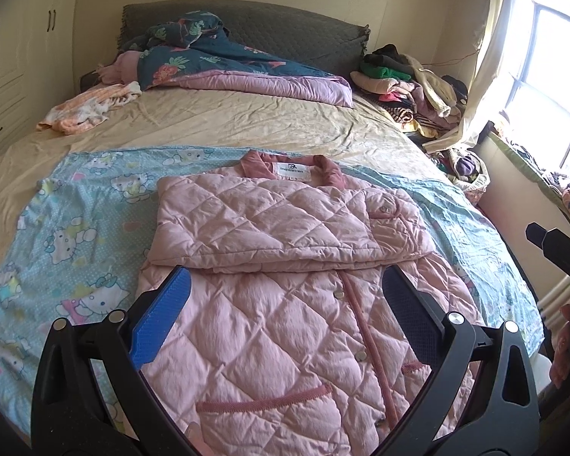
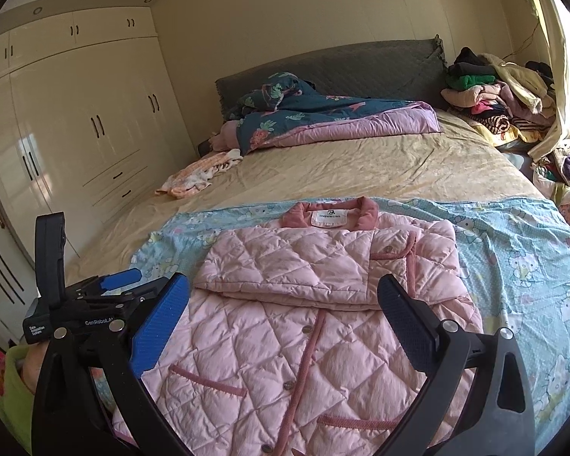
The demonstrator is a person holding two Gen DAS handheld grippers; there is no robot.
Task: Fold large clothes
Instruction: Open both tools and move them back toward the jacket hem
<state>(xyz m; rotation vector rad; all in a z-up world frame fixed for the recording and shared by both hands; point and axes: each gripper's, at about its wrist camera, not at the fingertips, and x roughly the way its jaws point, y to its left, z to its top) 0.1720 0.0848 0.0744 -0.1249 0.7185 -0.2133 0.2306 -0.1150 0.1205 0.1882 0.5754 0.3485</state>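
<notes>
While both grippers hovered empty, the pink quilted jacket (image 1: 285,266) lay on the cartoon-print sheet (image 1: 76,228).
Its sleeves were folded across the chest; left gripper (image 1: 285,296) and right gripper (image 2: 285,304) stood wide open above its hem.
</notes>
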